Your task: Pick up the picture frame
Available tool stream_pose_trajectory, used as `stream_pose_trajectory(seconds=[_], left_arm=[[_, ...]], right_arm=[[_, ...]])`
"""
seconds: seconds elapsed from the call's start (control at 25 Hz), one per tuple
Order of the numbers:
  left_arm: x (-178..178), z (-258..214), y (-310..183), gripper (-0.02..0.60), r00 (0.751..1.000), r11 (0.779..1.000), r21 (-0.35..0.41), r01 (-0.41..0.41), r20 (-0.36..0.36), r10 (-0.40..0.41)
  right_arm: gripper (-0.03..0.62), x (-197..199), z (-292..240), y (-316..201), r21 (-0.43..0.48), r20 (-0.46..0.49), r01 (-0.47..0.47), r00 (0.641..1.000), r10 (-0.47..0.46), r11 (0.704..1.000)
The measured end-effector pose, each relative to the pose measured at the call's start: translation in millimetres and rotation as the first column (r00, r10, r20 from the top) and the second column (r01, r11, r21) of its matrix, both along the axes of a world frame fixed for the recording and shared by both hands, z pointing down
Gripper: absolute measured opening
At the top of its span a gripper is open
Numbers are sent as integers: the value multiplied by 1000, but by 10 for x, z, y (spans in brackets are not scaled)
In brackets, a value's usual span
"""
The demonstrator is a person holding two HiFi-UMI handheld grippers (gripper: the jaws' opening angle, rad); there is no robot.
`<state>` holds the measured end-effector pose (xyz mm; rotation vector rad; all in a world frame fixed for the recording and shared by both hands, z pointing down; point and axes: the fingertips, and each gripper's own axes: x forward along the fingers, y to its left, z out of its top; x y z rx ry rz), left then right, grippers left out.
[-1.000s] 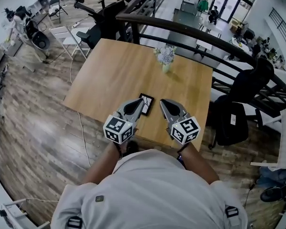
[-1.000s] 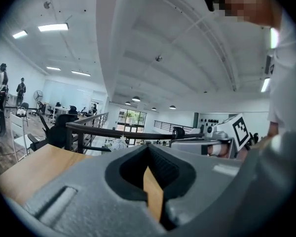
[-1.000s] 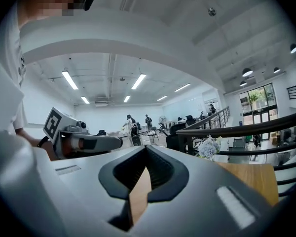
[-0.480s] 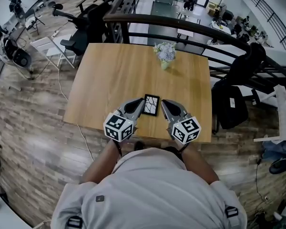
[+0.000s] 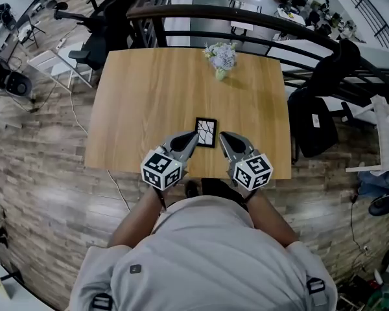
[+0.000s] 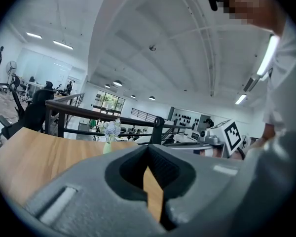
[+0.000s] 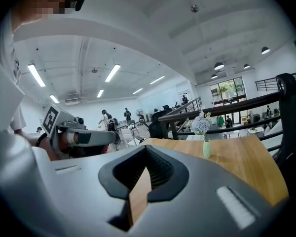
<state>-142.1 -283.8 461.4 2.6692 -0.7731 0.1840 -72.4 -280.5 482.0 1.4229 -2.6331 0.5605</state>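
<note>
A small black picture frame (image 5: pixel 205 133) lies flat on the wooden table (image 5: pixel 149 102), near its front edge. My left gripper (image 5: pixel 193 135) hovers just left of the frame, shut and empty. On the frame's right, my right gripper (image 5: pixel 222 137) is also shut with nothing in it. Both point toward the far side of the table. In the left gripper view my left gripper (image 6: pixel 149 149) has its jaws together, with only table wood showing behind them. The right gripper view shows my right gripper (image 7: pixel 146 152) the same way. The frame is hidden in both gripper views.
A small vase of pale flowers (image 5: pixel 222 59) stands at the table's far edge, with a dark curved railing (image 5: pixel 246 19) right behind it. A black office chair (image 5: pixel 321 115) stands by the table's right side. Wooden floor (image 5: pixel 45 154) spreads to the left.
Both grippers have come forward over the table's front edge and sunk a little, ending on either side of the frame. Their jaws stayed shut.
</note>
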Motion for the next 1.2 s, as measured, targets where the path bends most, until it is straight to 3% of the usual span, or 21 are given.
stream_pose_trajectory(seconds=[0.36, 0.68, 0.96, 1.2], left_arm=[[32, 369, -329, 5, 999, 997, -76, 20, 45, -16], [123, 764, -548, 6, 997, 982, -179, 55, 71, -43], [155, 1315, -797, 21, 991, 955, -279, 104, 115, -74], [223, 1856, -945, 41, 988, 915, -387, 115, 140, -65]], right_arm=[[9, 123, 408, -376, -86, 8, 8, 1000, -7, 996], [15, 291, 938, -556, -220, -15, 10, 1000, -14, 975], [43, 430, 1482, -753, -342, -42, 14, 999, -30, 940], [64, 497, 1971, -929, -434, -38, 13, 999, -32, 901]])
